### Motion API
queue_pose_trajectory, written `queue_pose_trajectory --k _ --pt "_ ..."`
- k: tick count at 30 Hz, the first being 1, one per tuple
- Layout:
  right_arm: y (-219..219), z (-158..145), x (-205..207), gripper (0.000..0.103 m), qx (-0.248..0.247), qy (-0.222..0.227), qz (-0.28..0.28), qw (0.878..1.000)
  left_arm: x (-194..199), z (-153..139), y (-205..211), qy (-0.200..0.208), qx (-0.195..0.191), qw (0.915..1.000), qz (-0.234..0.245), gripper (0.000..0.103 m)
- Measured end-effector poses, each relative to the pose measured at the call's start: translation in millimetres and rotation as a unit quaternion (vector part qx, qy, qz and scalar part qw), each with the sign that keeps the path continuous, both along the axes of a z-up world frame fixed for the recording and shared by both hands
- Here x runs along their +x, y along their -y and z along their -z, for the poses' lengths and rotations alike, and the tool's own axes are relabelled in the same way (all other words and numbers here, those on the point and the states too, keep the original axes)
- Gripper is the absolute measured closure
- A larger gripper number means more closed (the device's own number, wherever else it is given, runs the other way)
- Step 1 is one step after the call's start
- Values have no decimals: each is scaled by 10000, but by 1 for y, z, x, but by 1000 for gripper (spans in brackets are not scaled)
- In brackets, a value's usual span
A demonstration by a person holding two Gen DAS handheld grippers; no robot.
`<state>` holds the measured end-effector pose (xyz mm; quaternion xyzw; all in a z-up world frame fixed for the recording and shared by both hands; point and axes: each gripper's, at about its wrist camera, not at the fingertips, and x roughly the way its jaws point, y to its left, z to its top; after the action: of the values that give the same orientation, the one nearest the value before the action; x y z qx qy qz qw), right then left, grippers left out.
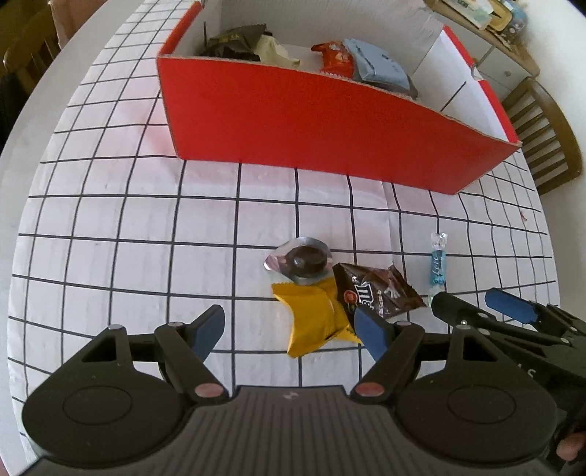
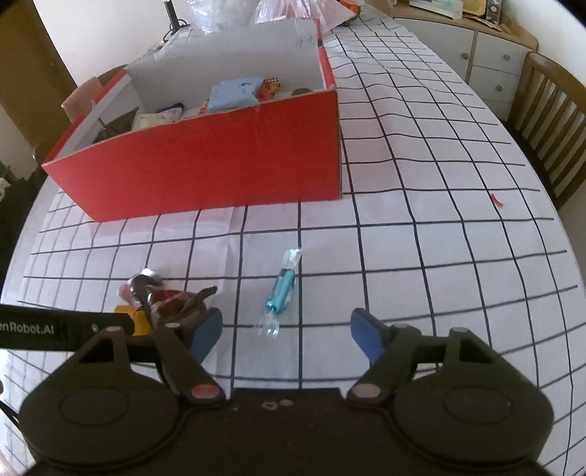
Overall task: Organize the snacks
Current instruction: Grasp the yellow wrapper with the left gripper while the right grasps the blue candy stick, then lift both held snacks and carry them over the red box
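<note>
A red cardboard box [image 1: 329, 139] with white inside walls stands on the checked tablecloth and holds several snack packets. In front of it lie a yellow packet [image 1: 315, 322], a brown chocolate packet [image 1: 377, 293], a dark jelly cup with a foil lid [image 1: 304, 261] and a blue twist-wrapped candy [image 2: 280, 293]. My left gripper [image 1: 289, 326] is open low over the yellow packet, which lies between its fingers nearer the right one. My right gripper [image 2: 286, 326] is open just short of the blue candy, whose near twist end lies between the fingers. It also shows at the left wrist view's lower right, right gripper [image 1: 476, 304].
Wooden chairs [image 2: 549, 121] stand at the table's right side, with a cabinet [image 2: 487, 47] behind them. Plastic bags [image 2: 285, 11] lie beyond the box. A small red scrap [image 2: 496, 199] rests on the cloth at the right. The left gripper's black side [image 2: 55, 327] crosses the right view's left edge.
</note>
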<state>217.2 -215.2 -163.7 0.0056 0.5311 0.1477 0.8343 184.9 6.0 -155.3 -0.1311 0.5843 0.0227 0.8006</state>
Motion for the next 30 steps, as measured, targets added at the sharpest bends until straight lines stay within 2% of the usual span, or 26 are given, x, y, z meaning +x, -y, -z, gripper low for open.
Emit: queue_pose_trajectory --k 8,10,14,19,22,24,25,26,30 --pt "-16 14 8 49 -303 -1 -174 9994 10 16 6 -173 101 9998 7 25" --pt "-20 15 9 51 -382 85 -183 9991 11 19 6 -187 97 9998 -15 26" --pt "-27 16 9 62 -608 238 -192 9977 14 22 6 -185 205 9996 -5 27" --pt "-31 16 2 74 -746 440 -273 9959 14 25 12 -199 373 9990 112 35" --pt "-31 14 -1 82 -746 493 -305 9955 14 24 16 -182 594 9979 168 43" --pt "-29 14 -3 92 -726 517 -299 9956 12 23 16 -133 638 9976 212 52" --pt "-27 14 -4 93 -725 530 -276 9956 11 23 16 -111 638 9976 235 56" --pt "-25 14 -4 94 -695 538 -242 9958 10 22 15 -92 629 9976 257 63" --pt "-19 16 -5 94 -613 590 -119 9963 4 19 12 -62 525 9983 254 65"
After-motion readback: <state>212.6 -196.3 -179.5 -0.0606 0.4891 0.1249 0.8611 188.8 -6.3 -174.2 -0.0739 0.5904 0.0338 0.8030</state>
